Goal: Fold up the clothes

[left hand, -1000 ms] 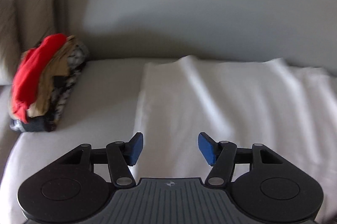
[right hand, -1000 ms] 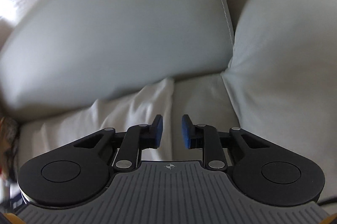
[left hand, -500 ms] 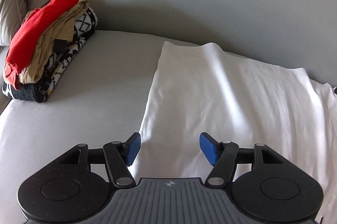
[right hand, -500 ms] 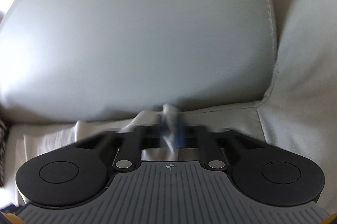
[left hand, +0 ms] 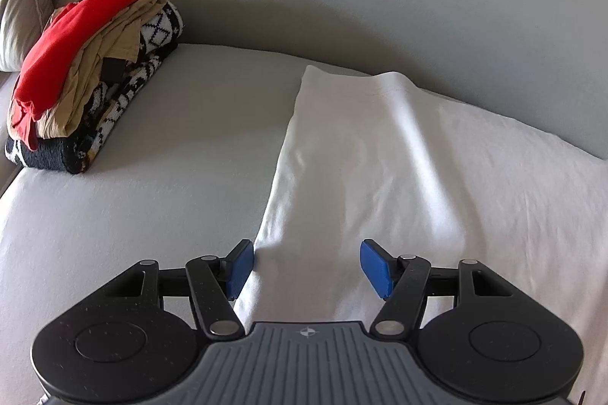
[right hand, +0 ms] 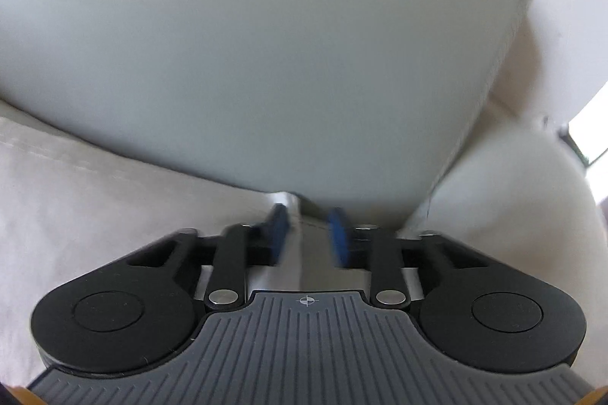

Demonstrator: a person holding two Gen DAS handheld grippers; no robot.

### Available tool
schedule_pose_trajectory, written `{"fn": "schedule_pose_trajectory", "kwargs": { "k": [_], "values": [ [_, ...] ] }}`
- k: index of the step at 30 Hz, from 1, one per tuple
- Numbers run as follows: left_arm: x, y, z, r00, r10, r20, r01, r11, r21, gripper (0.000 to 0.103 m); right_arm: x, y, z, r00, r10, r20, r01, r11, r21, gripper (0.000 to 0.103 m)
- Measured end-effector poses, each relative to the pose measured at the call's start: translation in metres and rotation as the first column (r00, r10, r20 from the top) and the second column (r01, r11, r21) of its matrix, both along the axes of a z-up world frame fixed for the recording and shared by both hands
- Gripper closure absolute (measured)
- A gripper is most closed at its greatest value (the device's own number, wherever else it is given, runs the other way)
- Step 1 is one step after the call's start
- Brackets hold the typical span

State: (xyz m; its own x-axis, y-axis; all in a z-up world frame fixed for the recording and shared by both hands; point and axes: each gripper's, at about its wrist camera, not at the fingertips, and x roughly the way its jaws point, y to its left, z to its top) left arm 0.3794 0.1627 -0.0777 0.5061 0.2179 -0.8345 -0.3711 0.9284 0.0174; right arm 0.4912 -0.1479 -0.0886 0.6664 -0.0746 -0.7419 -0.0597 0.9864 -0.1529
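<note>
White garment (left hand: 399, 158) lies spread on the sofa seat (left hand: 171, 138), right of the folded stack (left hand: 87, 70). Left gripper (left hand: 306, 268) hovers wide-jawed at its near-left edge; right gripper (right hand: 307, 234) stands part-open, empty.

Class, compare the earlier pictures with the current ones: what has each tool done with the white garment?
The right tool closed on a corner of the white garment, then opened again. The left tool stayed open over the garment; the folded stack stayed put.
</note>
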Motion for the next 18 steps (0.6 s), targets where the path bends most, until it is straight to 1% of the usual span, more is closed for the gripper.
{"fn": "schedule_pose_trajectory", "kwargs": {
  "k": [3, 4, 6, 8, 9, 10, 12, 15, 16, 18],
  "values": [
    [-0.001, 0.005, 0.006, 1.0, 0.018, 0.01, -0.018, 1.0, 0.003, 0.04, -0.014, -0.018, 0.002, 0.995, -0.053, -0.081, 0.064, 0.988, 0.138, 0.066],
    [-0.002, 0.006, 0.009, 1.0, 0.021, 0.018, -0.021, 1.0, 0.008, 0.04, -0.019, -0.024, 0.003, 0.992, -0.068, -0.11, 0.087, 0.979, 0.182, 0.068],
    [-0.004, 0.008, 0.015, 0.999, 0.026, 0.036, -0.026, 0.999, 0.02, 0.04, -0.028, -0.036, 0.005, 0.981, -0.094, -0.169, 0.137, 0.954, 0.267, 0.069],
    [-0.006, 0.009, 0.019, 0.999, 0.019, 0.043, -0.02, 1.0, 0.022, 0.04, -0.04, -0.047, 0.005, 0.969, -0.109, -0.22, 0.179, 0.926, 0.332, 0.066],
    [-0.007, 0.009, 0.02, 0.999, 0.014, 0.04, -0.014, 1.0, 0.014, 0.04, -0.049, -0.05, 0.005, 0.968, -0.107, -0.225, 0.18, 0.926, 0.333, 0.061],
    [-0.007, 0.009, 0.02, 1.0, 0.004, 0.03, -0.004, 1.0, 0.01, 0.039, -0.058, -0.053, 0.004, 0.967, -0.105, -0.231, 0.18, 0.925, 0.334, 0.059],
    [-0.009, 0.009, 0.02, 1.0, -0.017, 0.011, 0.017, 1.0, 0.002, 0.039, -0.076, -0.06, 0.002, 0.965, -0.1, -0.242, 0.18, 0.925, 0.335, 0.06],
    [-0.012, 0.002, 0.022, 0.998, -0.064, -0.027, 0.064, 0.997, 0.03, 0.04, -0.104, -0.069, -0.001, 0.961, -0.093, -0.259, 0.181, 0.924, 0.337, 0.067],
    [-0.014, -0.002, 0.023, 0.996, -0.078, -0.037, 0.08, 0.996, 0.037, 0.04, -0.113, -0.072, -0.002, 0.96, -0.091, -0.265, 0.181, 0.924, 0.337, 0.067],
    [-0.016, -0.01, 0.027, 0.992, -0.119, -0.037, 0.119, 0.993, 0.001, 0.04, -0.125, -0.075, -0.003, 0.959, -0.082, -0.272, 0.174, 0.927, 0.332, 0.067]
  ]
}}
